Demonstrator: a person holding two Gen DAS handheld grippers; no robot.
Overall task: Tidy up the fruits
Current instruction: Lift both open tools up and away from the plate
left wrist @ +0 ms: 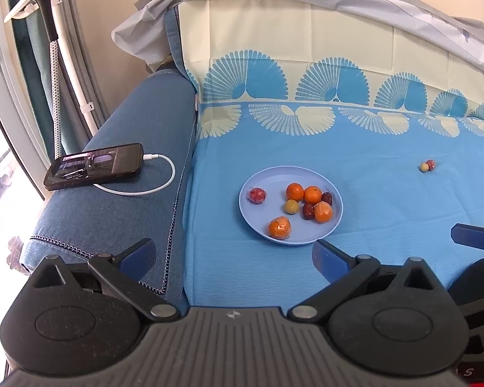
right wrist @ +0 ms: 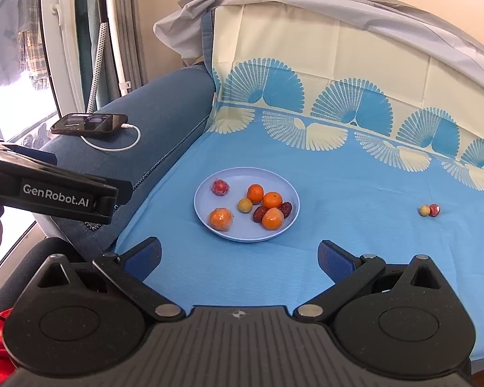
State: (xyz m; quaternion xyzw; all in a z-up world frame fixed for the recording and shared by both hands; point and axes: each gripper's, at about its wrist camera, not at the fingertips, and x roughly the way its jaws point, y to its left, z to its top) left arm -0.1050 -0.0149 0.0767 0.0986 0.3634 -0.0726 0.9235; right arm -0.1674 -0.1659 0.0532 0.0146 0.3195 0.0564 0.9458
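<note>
A light blue plate (left wrist: 332, 222) (right wrist: 290, 190) lies on the blue cloth and holds several fruits: oranges (left wrist: 312, 194) (right wrist: 272, 200), a wrapped orange (left wrist: 279, 227) (right wrist: 221, 218), a yellow-green fruit (left wrist: 291, 207) (right wrist: 244, 205), dark red dates (left wrist: 308, 211) (right wrist: 258, 213) and a wrapped red fruit (left wrist: 257, 195) (right wrist: 221, 186). Two small fruits, yellow and red (left wrist: 427, 165) (right wrist: 429, 210), lie apart to the right. My left gripper (left wrist: 234, 256) is open and empty, short of the plate. My right gripper (right wrist: 240, 258) is open and empty, also short of the plate.
A phone (left wrist: 95, 166) (right wrist: 88, 123) on a white charging cable (left wrist: 158, 180) rests on the blue sofa armrest (left wrist: 138, 129) at the left. The left gripper's body (right wrist: 48, 190) shows at left in the right wrist view. The patterned sofa back (left wrist: 306, 74) rises behind.
</note>
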